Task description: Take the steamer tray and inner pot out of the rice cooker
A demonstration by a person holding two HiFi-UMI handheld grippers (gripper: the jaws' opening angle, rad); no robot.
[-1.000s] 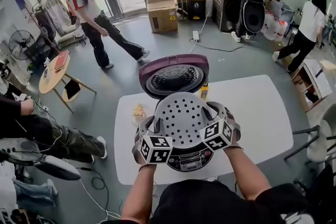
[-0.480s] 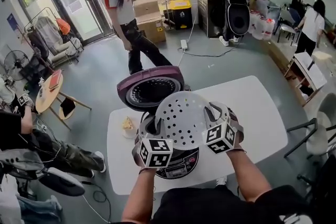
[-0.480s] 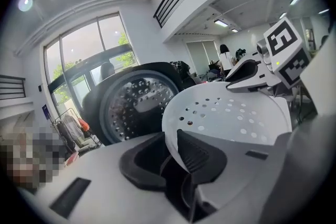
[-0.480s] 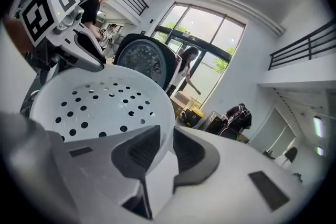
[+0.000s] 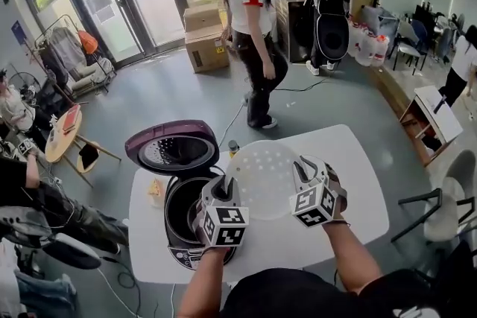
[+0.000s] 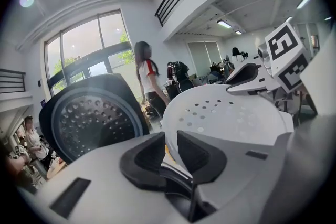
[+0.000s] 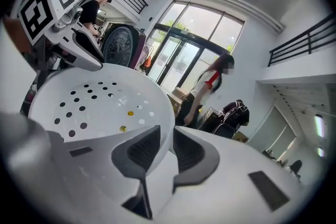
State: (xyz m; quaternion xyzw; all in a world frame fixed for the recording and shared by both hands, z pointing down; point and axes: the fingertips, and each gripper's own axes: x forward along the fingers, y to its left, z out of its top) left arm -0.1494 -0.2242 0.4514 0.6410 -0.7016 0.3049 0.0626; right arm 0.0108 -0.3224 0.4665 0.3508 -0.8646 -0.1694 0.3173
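The white perforated steamer tray (image 5: 264, 179) hangs in the air just right of the rice cooker (image 5: 182, 223), above the white table (image 5: 358, 186). My left gripper (image 5: 217, 188) is shut on the tray's left rim, and my right gripper (image 5: 301, 170) is shut on its right rim. In the left gripper view the rim sits pinched between the pads of the left gripper (image 6: 170, 148), with the tray (image 6: 231, 113) beyond. The right gripper (image 7: 167, 145) clamps the tray (image 7: 100, 102) the same way. The cooker's purple lid (image 5: 171, 149) stands open; the dark inner pot (image 5: 185, 206) shows inside.
A small yellow item (image 5: 155, 190) lies left of the cooker and a little bottle (image 5: 233, 148) stands behind it. A person (image 5: 253, 33) walks behind the table. Seated people and a round side table (image 5: 63, 132) are at left, a chair (image 5: 440, 212) at right.
Both grippers carried the steamer tray from above the cooker to the right, so the cooker's opening is uncovered. The person behind the table walked to the right.
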